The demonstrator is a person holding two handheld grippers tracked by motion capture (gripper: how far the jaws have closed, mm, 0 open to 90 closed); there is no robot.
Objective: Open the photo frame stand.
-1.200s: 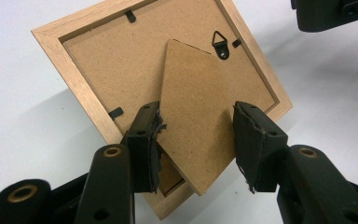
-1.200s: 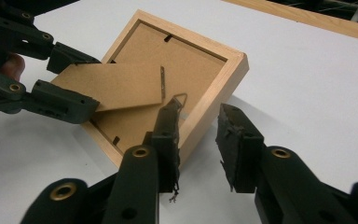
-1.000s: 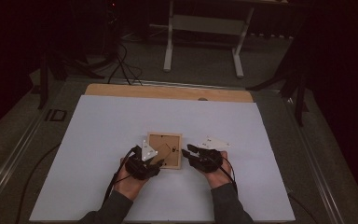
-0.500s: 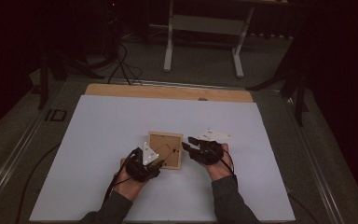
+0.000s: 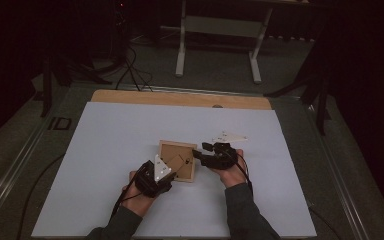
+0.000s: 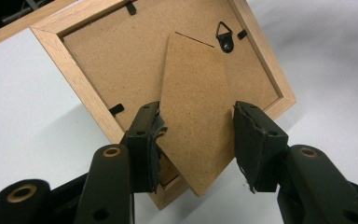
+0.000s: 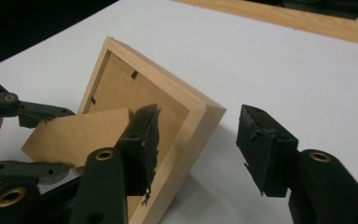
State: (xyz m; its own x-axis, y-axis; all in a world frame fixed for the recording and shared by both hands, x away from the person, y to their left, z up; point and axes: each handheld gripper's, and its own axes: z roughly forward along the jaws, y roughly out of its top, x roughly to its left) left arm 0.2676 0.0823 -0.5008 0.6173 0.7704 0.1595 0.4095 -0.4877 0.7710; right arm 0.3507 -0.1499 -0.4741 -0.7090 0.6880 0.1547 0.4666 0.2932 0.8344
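Two grippers worked at picture frame, laid back-up on white sheet, landmark throughout. Left of frame: left gripper, jaws half-wide, easel stand bracketed between pads; grip cannot be confirmed. Right of frame: right gripper, jaws just opened, frame corner between, untouched. Step judged: stand being unfolded. Next: frame re-gripped, set upright.

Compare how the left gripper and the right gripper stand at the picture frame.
The left gripper straddles the frame's fold-out stand; the right gripper straddles the picture frame's wooden corner. The right jaws have just been opening, pads apart from the wood; the left pads sit at the stand's edges. Both have black jaws.
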